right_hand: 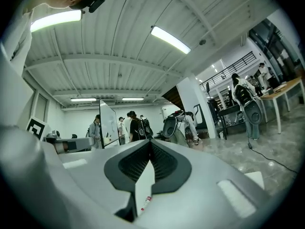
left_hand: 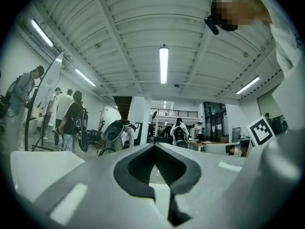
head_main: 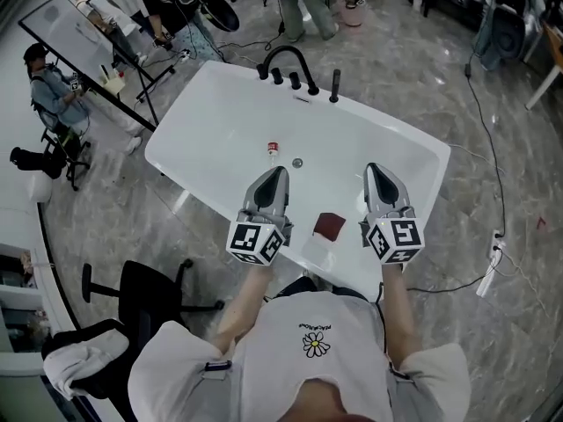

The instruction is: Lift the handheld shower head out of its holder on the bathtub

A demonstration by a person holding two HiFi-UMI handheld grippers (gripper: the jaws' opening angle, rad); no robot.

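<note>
While closed and empty, left tool and right tool over bathtub, small red-capped bottle inside.

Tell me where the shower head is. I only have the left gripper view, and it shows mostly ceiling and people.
Observer: In the head view, the handheld shower head stands upright on the far rim of the bathtub, right of the black faucet.
Operator: Is either gripper near it?
Observer: No. The left gripper and right gripper hover over the tub's near end, well short of it.
Operator: What are the right gripper's jaws doing?
Observer: In the right gripper view they are shut, tips together, with nothing between them.
</note>
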